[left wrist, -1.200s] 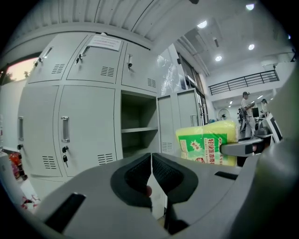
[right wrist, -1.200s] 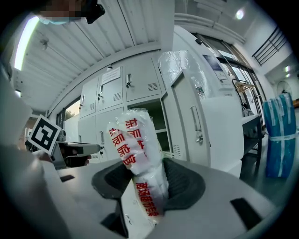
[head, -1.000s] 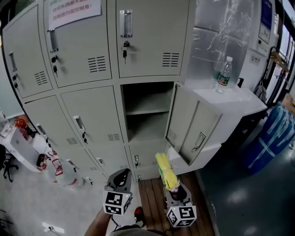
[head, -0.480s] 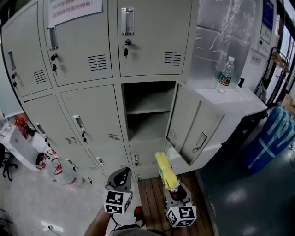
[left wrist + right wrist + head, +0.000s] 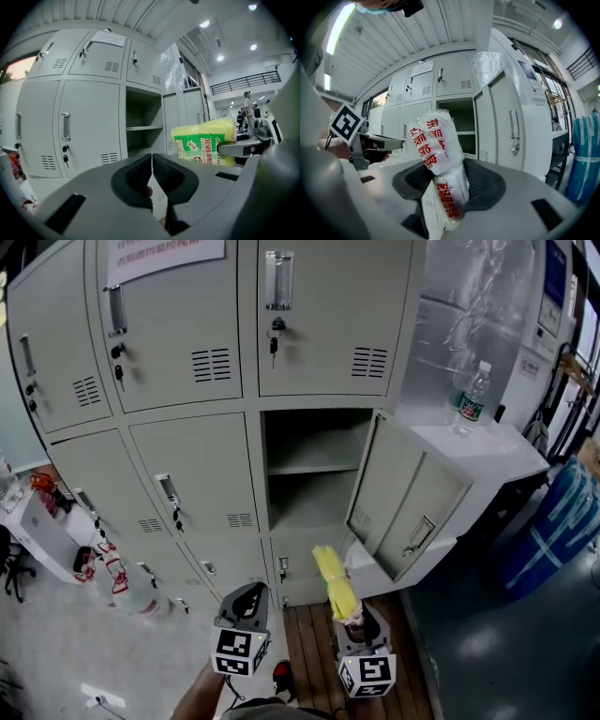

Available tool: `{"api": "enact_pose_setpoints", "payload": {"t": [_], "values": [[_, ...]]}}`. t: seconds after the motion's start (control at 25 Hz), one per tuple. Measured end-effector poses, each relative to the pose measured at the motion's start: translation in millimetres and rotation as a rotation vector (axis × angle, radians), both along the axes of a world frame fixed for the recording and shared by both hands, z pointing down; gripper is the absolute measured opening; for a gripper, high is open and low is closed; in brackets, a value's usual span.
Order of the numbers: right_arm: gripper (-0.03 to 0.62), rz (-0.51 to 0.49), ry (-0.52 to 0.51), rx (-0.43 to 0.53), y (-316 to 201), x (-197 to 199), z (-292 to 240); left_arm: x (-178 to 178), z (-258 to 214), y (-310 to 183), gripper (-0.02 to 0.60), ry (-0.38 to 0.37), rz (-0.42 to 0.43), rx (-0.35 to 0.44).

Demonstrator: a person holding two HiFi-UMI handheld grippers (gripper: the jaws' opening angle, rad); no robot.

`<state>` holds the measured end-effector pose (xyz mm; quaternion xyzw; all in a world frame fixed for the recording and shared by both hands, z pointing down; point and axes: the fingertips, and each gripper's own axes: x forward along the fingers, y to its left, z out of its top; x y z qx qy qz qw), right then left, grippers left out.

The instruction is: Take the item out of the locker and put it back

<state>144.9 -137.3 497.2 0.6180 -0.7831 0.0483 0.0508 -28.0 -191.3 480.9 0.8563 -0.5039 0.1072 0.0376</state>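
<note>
A: Where is the item found, reckoned from the open locker?

B: The yellow packet (image 5: 335, 585) is seen outside the open locker (image 5: 314, 498), below its opening and in front of it, a little toward the side of the swung-out door (image 5: 408, 493). The locker is not touched by it at any point.

A: By what is it held?

B: It is clamped between the jaws of the right gripper (image 5: 354, 620). In the right gripper view the yellow packet (image 5: 440, 159) is pressed at its lower part by both pads, and the jaws are kept about half apart by its thickness. The greater part of it stands out beyond the jaw tips and is tilted toward the open locker. Red print is seen on the clear side of the wrapper.

A: And the other gripper?

B: The left gripper (image 5: 242, 601) is held just beside the right one, on the side away from the door, below the closed lockers (image 5: 187, 484). In the left gripper view its jaws are seen brought together tip to tip, and nothing is gripped by them. From there the yellow packet (image 5: 204, 140) is seen to the right of the open locker, with a green label on it.

A: Is anything else noted near the open locker?

B: A water bottle (image 5: 472, 399) is seen upright on the white table (image 5: 506, 442) just beyond the door.
</note>
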Motion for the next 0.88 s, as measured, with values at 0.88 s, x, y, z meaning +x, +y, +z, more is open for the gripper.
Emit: {"api": "enact_pose_setpoints", "payload": {"t": [0.88], "values": [[0.215,-0.064,0.673,0.148,-175,-50,-6,-43,23,-92,0.029,0.012,-0.032,-0.040]]}}
